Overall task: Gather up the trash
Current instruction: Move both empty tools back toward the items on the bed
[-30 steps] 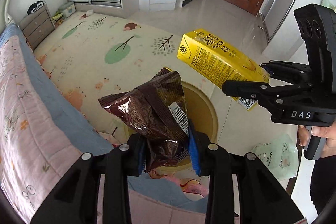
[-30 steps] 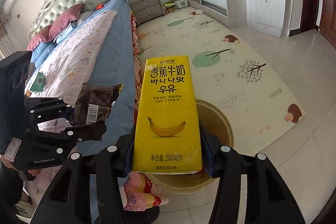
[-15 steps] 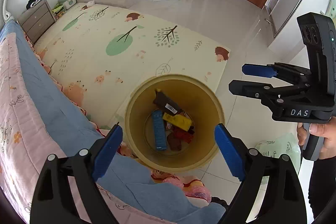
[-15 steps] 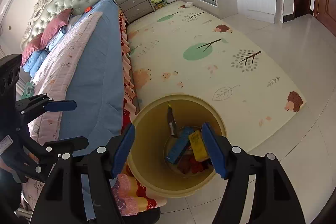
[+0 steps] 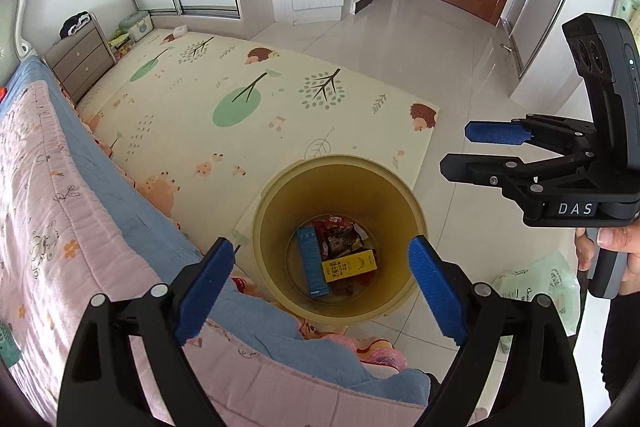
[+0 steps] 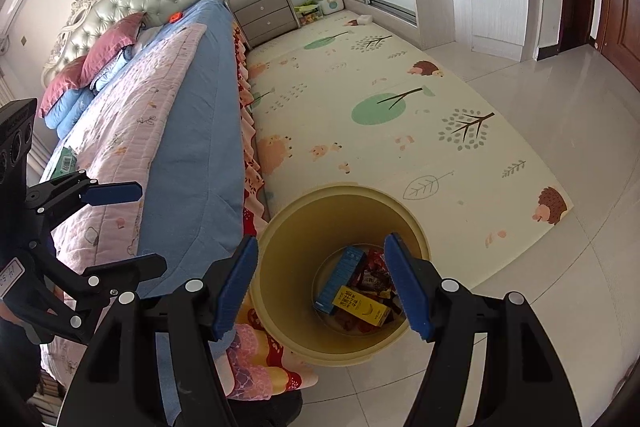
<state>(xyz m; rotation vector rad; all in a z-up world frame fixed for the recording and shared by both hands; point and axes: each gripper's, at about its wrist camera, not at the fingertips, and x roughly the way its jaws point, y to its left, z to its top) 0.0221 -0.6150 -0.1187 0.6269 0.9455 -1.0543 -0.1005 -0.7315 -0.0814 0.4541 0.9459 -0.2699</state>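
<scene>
Both drops are done: the brown snack wrapper point(image 5: 342, 239) and yellow banana milk carton point(image 5: 349, 265) that were clamped a second ago now lie in the tan trash bin point(image 5: 280, 199), carton at about 5 o'clock of the blue box point(image 5: 311, 263). Left gripper point(image 5: 320, 287) and right gripper point(image 6: 324, 283) have just opened, jaws apart and empty. I reckon more litter comes next.

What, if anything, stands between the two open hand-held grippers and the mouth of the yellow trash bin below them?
Nothing visible. The left hand-held gripper and right hand-held gripper are open and empty over the uncovered yellow trash bin, where the yellow banana-milk carton lies.
</scene>
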